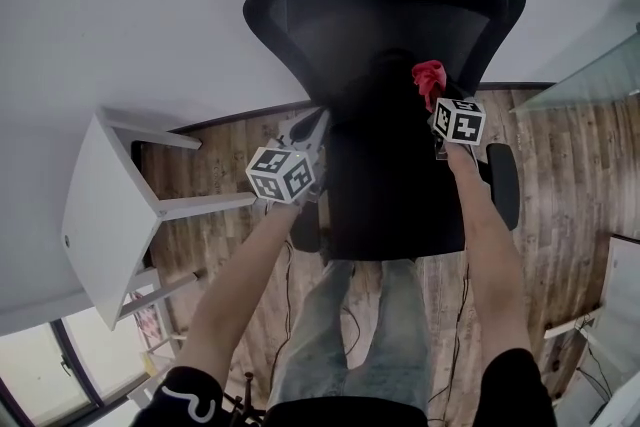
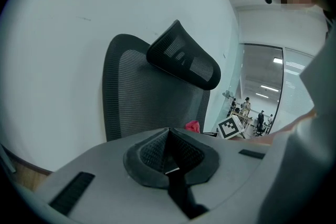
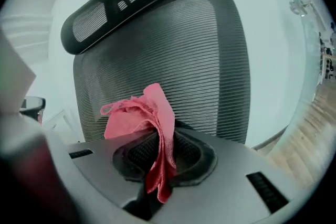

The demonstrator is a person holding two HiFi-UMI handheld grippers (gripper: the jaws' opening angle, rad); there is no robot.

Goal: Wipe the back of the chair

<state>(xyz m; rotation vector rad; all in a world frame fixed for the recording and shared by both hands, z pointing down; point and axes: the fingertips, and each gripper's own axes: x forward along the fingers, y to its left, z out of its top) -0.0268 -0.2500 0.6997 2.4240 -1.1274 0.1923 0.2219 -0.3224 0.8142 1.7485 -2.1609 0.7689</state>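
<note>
We hold the right gripper [image 3: 157, 162] with its jaws clamped on a pink cloth [image 3: 137, 117]. The cloth is bunched up close against the mesh back of the black chair [image 3: 173, 44], below the headrest [image 3: 123, 0]. Our left gripper [image 2: 169, 157] hovers nearer, left of the chair back, its jaws closed on nothing.

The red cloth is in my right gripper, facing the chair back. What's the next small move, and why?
Probably ease the right hand-held gripper forward until the red cloth clamped in its jaws presses on the mesh chair back. The cloth sits in front of the mesh, but contact isn't clear. The left hand-held gripper is shut and empty, so it isn't needed.
</note>
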